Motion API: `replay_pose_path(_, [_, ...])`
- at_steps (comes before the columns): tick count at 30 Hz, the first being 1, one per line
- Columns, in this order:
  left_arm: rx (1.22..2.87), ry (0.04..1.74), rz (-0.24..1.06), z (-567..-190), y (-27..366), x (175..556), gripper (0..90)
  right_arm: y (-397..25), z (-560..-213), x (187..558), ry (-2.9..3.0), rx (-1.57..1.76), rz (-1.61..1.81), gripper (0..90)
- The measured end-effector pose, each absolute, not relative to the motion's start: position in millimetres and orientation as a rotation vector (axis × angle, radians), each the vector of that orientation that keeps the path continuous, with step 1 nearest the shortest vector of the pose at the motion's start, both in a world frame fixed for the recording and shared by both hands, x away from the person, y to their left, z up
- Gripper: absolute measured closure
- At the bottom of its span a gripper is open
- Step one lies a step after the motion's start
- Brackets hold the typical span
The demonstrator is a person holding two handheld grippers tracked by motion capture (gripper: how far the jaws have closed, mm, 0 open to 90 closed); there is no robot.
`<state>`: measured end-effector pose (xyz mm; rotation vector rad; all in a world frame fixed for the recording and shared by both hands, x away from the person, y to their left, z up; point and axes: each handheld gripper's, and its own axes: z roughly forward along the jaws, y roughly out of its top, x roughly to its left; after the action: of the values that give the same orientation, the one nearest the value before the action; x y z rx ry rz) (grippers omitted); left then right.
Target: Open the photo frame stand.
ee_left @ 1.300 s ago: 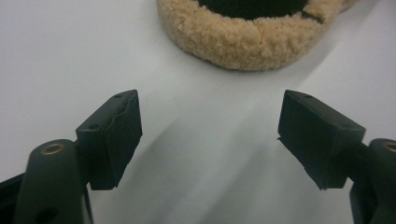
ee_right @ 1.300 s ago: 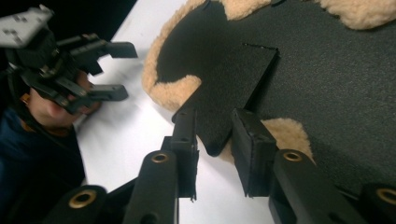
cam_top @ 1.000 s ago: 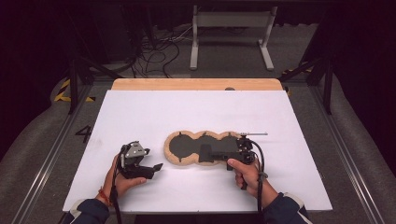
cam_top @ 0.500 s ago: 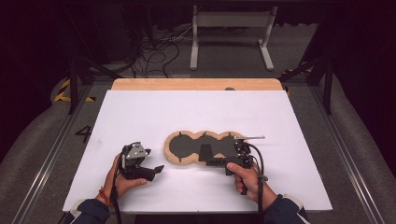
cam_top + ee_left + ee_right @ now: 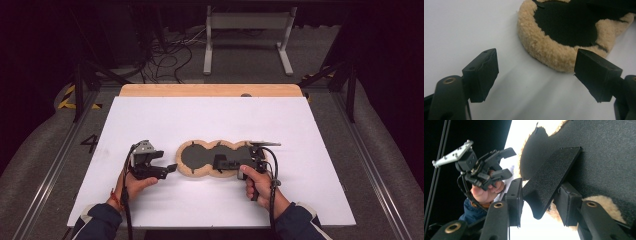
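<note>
Over the last second the right tongs (image 5: 218, 163) have drawn back toward the lower edge of the frame and swung to point left across the fleece mat (image 5: 192, 170), which suggests the black flap (image 5: 549, 180) in their grip is being lifted or peeled rather than just touched. In the right gripper view they are narrowed onto that stiff black flap, at centre frame. The left tongs (image 5: 169, 168) have stayed put and stand wide, empty, just left of the mat's rounded end on the white table (image 5: 310, 130); the mat lies at lower centre of the high view.
</note>
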<state>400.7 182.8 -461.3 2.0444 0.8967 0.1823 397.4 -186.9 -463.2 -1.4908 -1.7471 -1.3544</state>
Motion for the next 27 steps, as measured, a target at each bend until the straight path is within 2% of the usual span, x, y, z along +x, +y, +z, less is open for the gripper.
replay_pose_path(4, [2.039,0.918,0.088,-464,175,416,19.6,-187,-464,398,-1.764,-1.485,-1.34,61.8])
replay_pose_path(7, [2.031,0.918,0.093,-464,173,421,20.1,-188,-464,399,-1.771,-1.474,-1.339,62.5])
replay_pose_path(14, [2.034,0.91,-0.009,-468,168,434,15.7,-190,-467,401,-1.823,-1.408,-1.345,66.2])
replay_pose_path(19, [2.034,0.873,-0.043,-469,163,436,16.1,-189,-466,400,-1.868,-1.375,-1.365,67.3])
replay_pose_path(21, [2.037,0.842,-0.067,-468,162,435,20.1,-189,-466,399,-1.883,-1.368,-1.37,67.7])
replay_pose_path(23, [2.044,0.805,-0.074,-465,160,434,27.9,-188,-464,398,-1.934,-1.347,-1.376,67.7])
replay_pose_path(27, [2.024,0.806,-0.081,-462,160,433,31.6,-186,-459,394,-2.016,-1.329,-1.377,67.4])
